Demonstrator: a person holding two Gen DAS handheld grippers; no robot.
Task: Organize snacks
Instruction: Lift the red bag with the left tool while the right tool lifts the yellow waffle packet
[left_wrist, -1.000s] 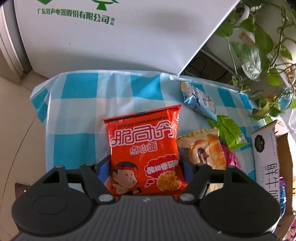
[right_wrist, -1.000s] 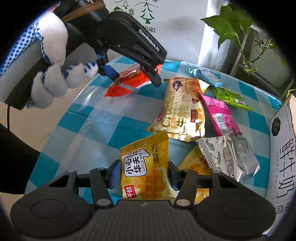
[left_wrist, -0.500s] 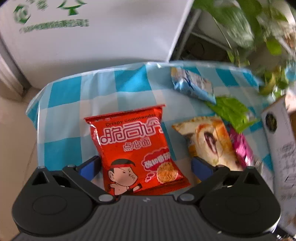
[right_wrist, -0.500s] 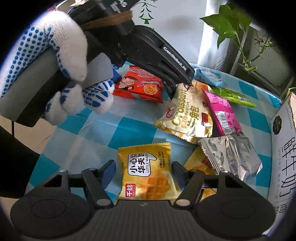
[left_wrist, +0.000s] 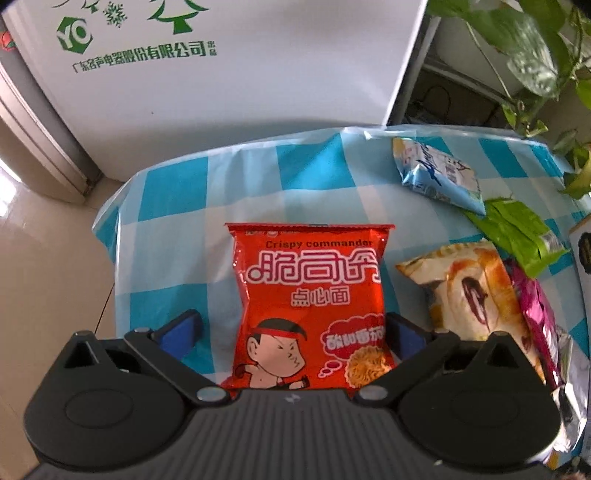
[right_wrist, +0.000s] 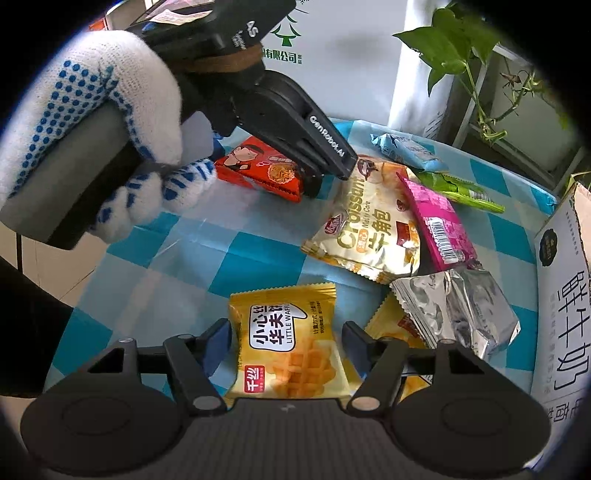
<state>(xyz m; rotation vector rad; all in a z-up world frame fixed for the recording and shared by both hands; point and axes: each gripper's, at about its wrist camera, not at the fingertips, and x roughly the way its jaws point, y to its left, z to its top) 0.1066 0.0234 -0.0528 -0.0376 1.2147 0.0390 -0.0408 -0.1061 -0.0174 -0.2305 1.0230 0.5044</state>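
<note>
A red noodle packet (left_wrist: 310, 295) lies flat on the blue-checked tablecloth (left_wrist: 177, 192), near its far left edge. My left gripper (left_wrist: 291, 328) stands wide open around it, and both blue pads are clear of the packet. The right wrist view shows the same packet (right_wrist: 258, 170) under the left gripper's black fingers (right_wrist: 325, 158), held by a gloved hand (right_wrist: 92, 129). Nearer the front, a yellow waffle packet (right_wrist: 284, 332) lies on the cloth between the fingers of my right gripper (right_wrist: 286, 336). This gripper is open, with a gap on each side of the packet.
A croissant packet (right_wrist: 369, 229), a pink packet (right_wrist: 436, 218), a silver packet (right_wrist: 454, 310), a green one (right_wrist: 458, 190) and a light blue one (right_wrist: 406, 149) lie to the right. A cardboard box (right_wrist: 565, 295) stands at the right edge. A white appliance (left_wrist: 221, 74) and a plant (left_wrist: 535, 55) stand behind.
Both grippers opened. The left one let go of the red packet, which now lies flat on the cloth. The right one released the yellow waffle packet. The left hand came down closer to the table.
</note>
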